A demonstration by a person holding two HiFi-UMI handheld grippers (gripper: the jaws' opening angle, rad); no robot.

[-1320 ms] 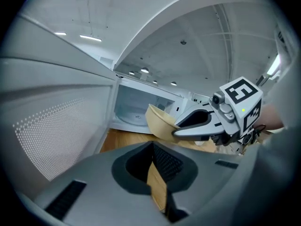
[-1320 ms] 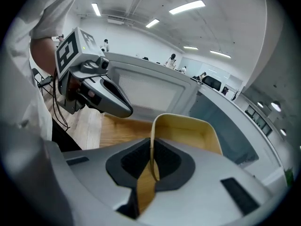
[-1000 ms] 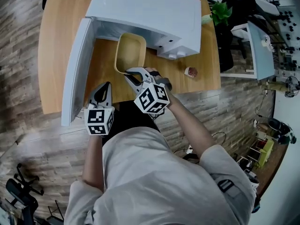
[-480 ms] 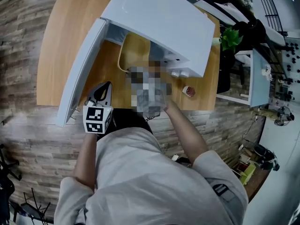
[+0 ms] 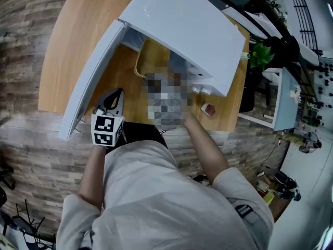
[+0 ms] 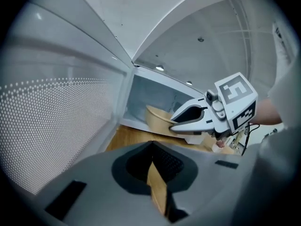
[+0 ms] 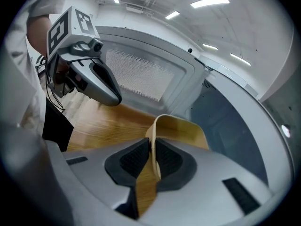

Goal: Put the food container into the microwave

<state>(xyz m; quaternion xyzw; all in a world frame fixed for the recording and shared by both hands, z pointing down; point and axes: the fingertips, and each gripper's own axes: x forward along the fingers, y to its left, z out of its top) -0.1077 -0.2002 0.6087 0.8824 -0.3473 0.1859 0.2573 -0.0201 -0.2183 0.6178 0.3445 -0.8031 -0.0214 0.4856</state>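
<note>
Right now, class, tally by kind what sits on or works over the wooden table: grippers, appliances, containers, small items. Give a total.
2 grippers: left gripper, jaws together; right gripper, jaws on the food container rim, just opening a little
1 microwave
1 food container
1 small reddish item
Total: 5

Food container (image 5: 148, 56) partly inside microwave (image 5: 182, 25); microwave on table (image 5: 73, 46).

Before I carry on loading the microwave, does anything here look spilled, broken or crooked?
Nothing stands out. The container looks empty and whole at the mouth of the microwave. The door stands wide open, and no spill shows on the table.
</note>
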